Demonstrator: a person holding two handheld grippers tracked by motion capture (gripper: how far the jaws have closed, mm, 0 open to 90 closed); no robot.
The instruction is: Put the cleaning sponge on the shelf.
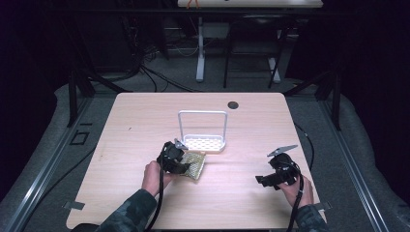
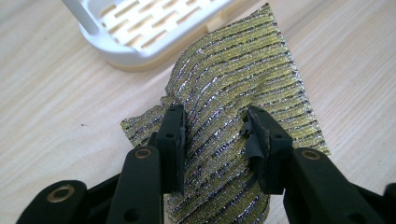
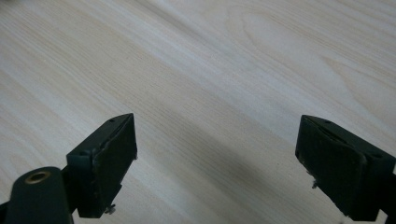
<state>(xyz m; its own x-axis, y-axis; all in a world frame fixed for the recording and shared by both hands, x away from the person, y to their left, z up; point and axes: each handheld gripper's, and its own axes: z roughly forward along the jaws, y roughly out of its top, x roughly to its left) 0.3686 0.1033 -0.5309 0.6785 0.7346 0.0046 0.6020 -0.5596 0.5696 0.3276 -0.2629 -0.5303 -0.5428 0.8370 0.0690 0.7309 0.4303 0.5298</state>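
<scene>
A gold and silver striped scouring pad (image 1: 194,165) (image 2: 243,79) lies on the wooden table, just in front of a white slotted rack (image 1: 205,142) (image 2: 121,56) with a tall loop handle. My left gripper (image 1: 175,157) (image 2: 215,122) is shut on the pad's near part; the fabric bulges up between the two jaws. A corner of the pad touches the rack's rim. My right gripper (image 1: 263,180) (image 3: 217,140) hovers over bare wood at the table's right front, jaws wide open with nothing between them.
A small dark round hole (image 1: 233,104) sits near the table's far edge. The rack's upright handle (image 1: 202,113) rises behind the pad. Beyond the table are metal legs, cables and a dark floor.
</scene>
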